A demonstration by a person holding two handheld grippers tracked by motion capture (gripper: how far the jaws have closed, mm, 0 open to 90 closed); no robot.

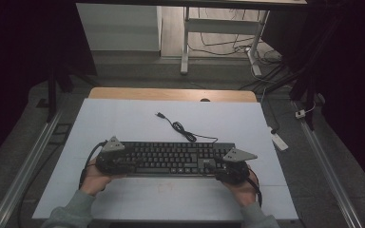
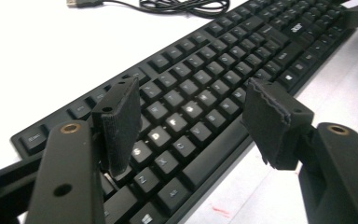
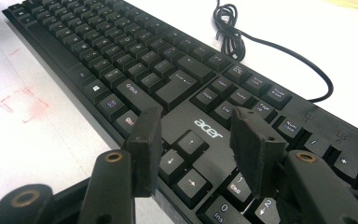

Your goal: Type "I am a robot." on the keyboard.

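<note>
keyboard (image 1: 171, 158) lying flat, lower centre of high view, cord (image 1: 180, 128) coiled behind. Left gripper (image 2: 193, 126) and right gripper (image 3: 196, 149) both wide, over its ends, gripping nothing. Looks light, rigid plastic, keys slick; better pinch front edge at both ends.

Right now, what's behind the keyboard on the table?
Behind the keyboard lies its black cable, loosely coiled, ending in a USB plug on the white table. Where the cable joins the keyboard isn't visible.
</note>
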